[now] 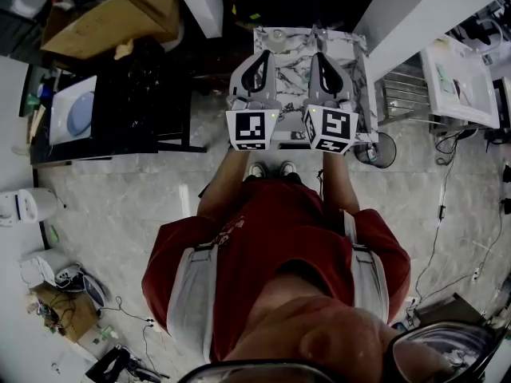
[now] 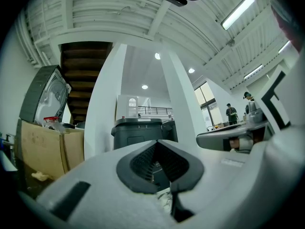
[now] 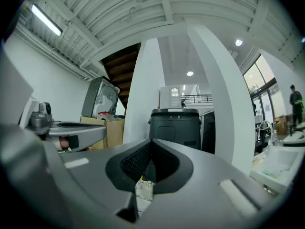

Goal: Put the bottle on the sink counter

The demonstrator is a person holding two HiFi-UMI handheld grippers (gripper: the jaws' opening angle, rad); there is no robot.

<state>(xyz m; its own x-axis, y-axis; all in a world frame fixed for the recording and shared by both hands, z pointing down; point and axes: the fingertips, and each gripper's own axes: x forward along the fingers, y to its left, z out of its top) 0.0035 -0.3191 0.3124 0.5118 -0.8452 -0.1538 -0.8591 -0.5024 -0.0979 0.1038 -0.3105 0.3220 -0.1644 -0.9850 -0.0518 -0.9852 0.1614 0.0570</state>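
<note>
Both closed, empty: left gripper (image 1: pixel 261 57), right gripper (image 1: pixel 319 57); bottle (image 1: pixel 277 37) beyond them on counter (image 1: pixel 294 76).

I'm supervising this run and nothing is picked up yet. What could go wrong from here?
1. Both the left gripper and right gripper are shut and empty; reaching in like this would likely push an object, not grip it.
2. They hover close side by side over the marble-patterned top; they could bump.
3. Cables trail on the floor to the person's right, a possible trip hazard.
</note>
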